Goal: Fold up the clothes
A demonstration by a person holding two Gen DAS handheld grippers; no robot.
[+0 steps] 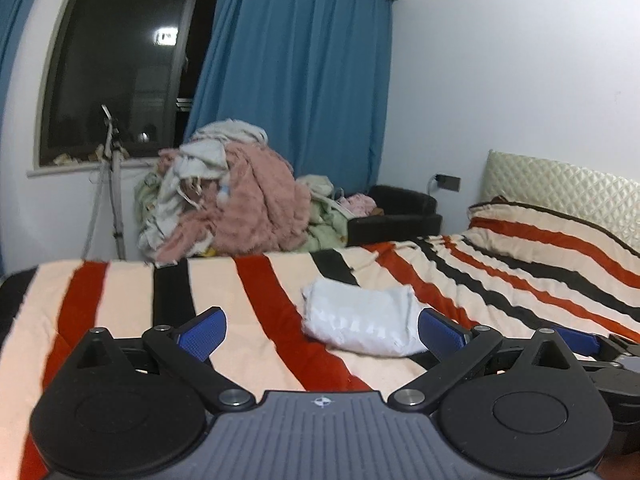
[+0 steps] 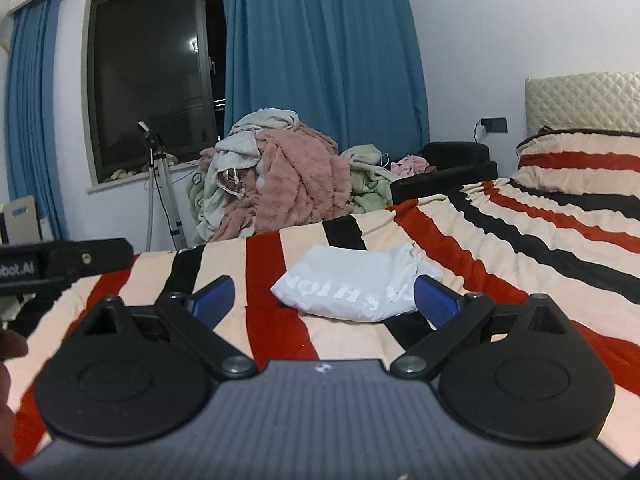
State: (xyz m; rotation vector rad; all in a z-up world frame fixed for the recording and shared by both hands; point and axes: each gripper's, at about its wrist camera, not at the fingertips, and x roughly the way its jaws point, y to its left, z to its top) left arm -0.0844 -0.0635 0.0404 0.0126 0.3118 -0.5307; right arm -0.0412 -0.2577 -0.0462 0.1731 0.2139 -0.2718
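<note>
Both grippers, left gripper (image 1: 322, 326) and right gripper (image 2: 324, 298), spread, empty; folded white garment (image 2: 356, 284) just ahead. We should fetch the next piece from the clothes pile (image 2: 280, 184) beyond.

Left gripper (image 1: 322, 330): jaws spread wide, blue pads (image 1: 202, 334) facing each other, nothing between them, aimed slightly below level. Right gripper (image 2: 324, 298): jaws likewise wide apart, blue pads (image 2: 434, 300) clear, nothing gripped, similar slight downward tilt. The two units sit side by side; fingertips of a hand (image 2: 10, 350) show at near left.
</note>
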